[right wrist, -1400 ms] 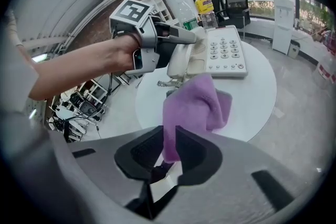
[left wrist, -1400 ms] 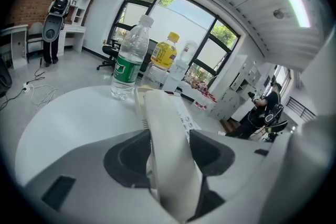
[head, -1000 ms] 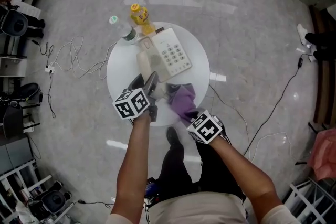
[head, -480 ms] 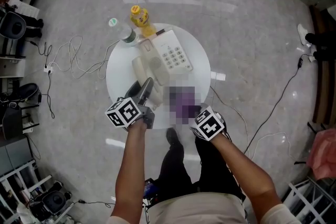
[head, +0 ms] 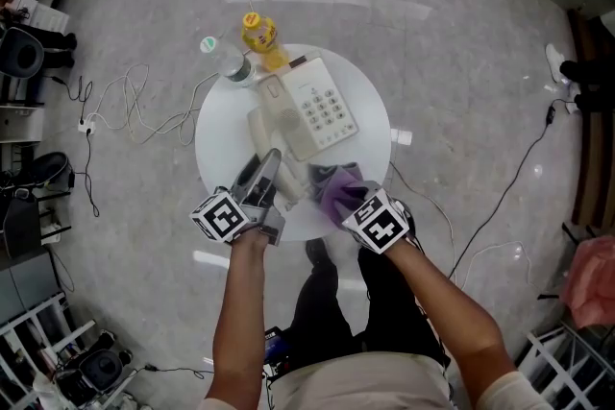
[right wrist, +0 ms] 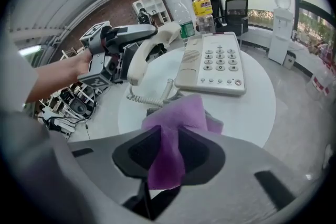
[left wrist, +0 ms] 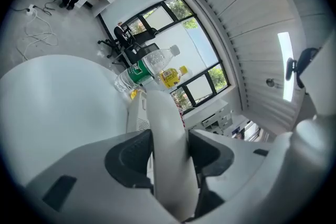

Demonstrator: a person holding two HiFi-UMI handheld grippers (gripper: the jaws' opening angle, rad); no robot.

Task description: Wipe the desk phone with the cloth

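Note:
A cream desk phone base (head: 325,106) lies on the round white table (head: 216,125). My left gripper (head: 267,176) is shut on the phone's handset (head: 269,132) and holds it off the cradle, left of the base. The handset (left wrist: 167,149) fills the gap between the left jaws. A coiled cord (right wrist: 149,97) runs from it to the base (right wrist: 215,63). My right gripper (head: 344,199) holds a purple cloth (head: 336,181) at the table's near edge, short of the phone. Its jaws have just been opening, but the cloth (right wrist: 176,123) is still pinched between them.
A yellow drink bottle (head: 258,34) and a clear water bottle (head: 226,58) stand at the table's far edge, just behind the phone. Cables lie on the floor to the left. Office chairs stand farther off.
The left gripper has rolled and risen a little with the handset. The right gripper has carried the cloth sideways along the table's near edge, nearer the phone.

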